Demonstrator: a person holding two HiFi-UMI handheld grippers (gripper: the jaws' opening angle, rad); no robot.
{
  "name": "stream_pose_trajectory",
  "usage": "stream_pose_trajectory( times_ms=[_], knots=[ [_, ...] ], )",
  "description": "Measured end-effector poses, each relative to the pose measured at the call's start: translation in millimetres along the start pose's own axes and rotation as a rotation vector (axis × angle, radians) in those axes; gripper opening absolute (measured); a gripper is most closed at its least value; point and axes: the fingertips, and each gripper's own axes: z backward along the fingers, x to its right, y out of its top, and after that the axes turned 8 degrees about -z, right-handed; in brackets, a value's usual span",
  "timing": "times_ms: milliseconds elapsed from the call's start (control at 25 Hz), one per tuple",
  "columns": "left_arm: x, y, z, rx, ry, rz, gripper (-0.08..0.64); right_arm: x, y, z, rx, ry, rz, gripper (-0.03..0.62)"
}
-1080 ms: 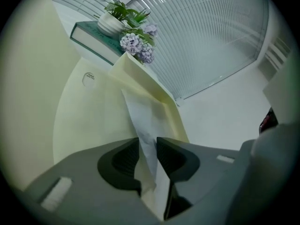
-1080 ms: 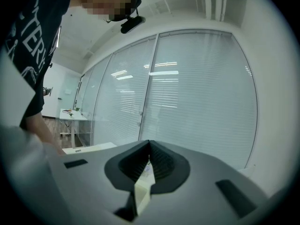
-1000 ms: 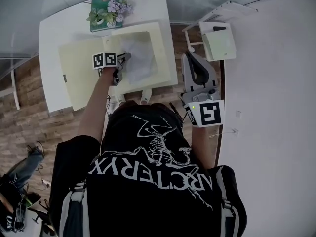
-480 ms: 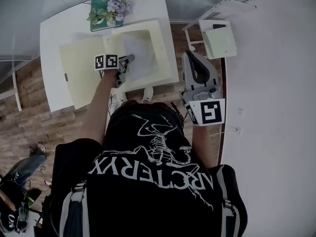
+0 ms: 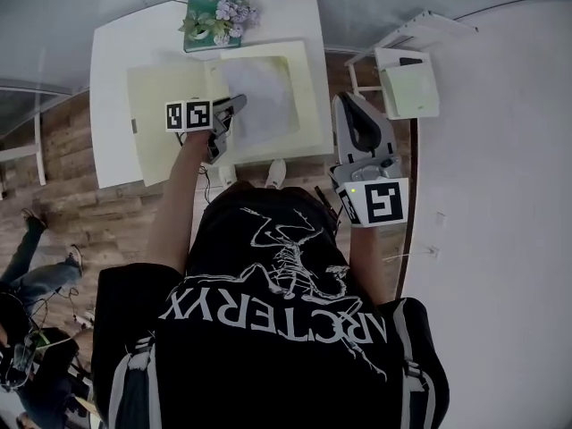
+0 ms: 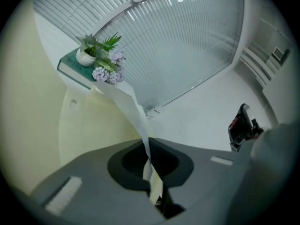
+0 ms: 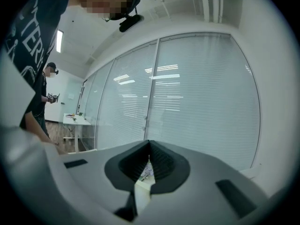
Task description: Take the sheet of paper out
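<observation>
White table, head view: sheet of paper on open cream folder, edge pinched by left gripper; right gripper beside table; shirt reads ARC'TERYX
Left gripper view: jaws clamp sheet
Right gripper view: jaws pressed together, window blinds beyond

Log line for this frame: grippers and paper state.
left gripper: shut on sheet of paper | sheet: over open yellow folder on table | right gripper: shut, right of table

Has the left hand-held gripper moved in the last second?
Yes. In the left gripper view the plant now looks smaller and sits lower left, so the left hand-held gripper, shut on the paper, has drawn back from it.
</observation>
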Motion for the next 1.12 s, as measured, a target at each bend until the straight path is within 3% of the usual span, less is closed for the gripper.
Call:
stream_pose_trajectory(
  times_ms=[280, 640, 920, 1120],
  knots=[
    [47, 42, 84, 0.202, 0.002, -0.113, 0.011, -28, 2, -13, 0.022, 0.084, -0.009, 0.012],
    [127, 93, 158, 0.433, 0.057, -0.349, 0.011, -41, 2, -25, 0.063, 0.168, -0.021, 0.012],
    [178, 133, 215, 0.525, 0.246, -0.614, 0.011, -50, 9, -29, 0.075, 0.185, -0.014, 0.012],
    [188, 146, 242, 0.577, 0.327, -0.679, 0.011, -49, 10, -31, 0.074, 0.173, -0.018, 0.012]
  ],
)
